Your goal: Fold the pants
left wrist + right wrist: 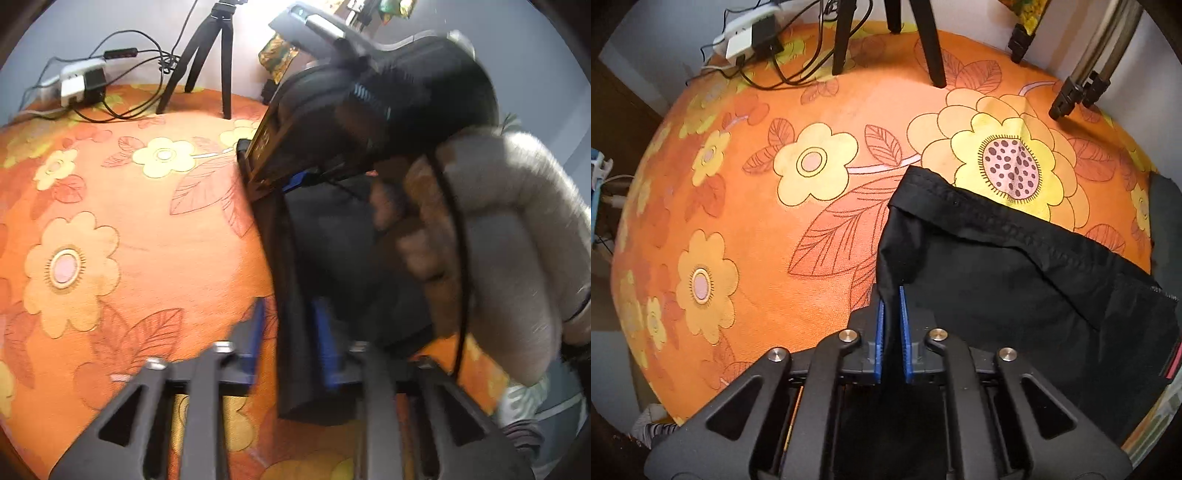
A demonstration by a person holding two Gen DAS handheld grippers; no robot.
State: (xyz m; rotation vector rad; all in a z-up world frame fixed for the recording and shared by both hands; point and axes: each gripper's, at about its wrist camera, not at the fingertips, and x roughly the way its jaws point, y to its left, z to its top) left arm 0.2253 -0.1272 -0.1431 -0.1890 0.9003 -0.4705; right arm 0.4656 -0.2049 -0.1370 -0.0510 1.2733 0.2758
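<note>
pants: black pants [1015, 280] lie on the orange floral surface [757, 229], bulk spread to the right of the right hand-held gripper, hemmed band running from upper left to lower right
right hand-held gripper [891, 314]: blue pads clamped on a bunched edge of the cloth, pointing steeply down
left hand-held gripper [290, 339]: jaws part open, a dark strip of the fabric runs between the pads, no pressing visible; blurred
nearer hand: right one already holds; left sits just beside it, the person's hand [424, 240] and fuzzy sleeve [517, 240] close ahead
obstacles: tripod [886, 37] legs and power strip [746, 40] at the far edge, well apart
next: judged, left must close on the strip before folding
</note>
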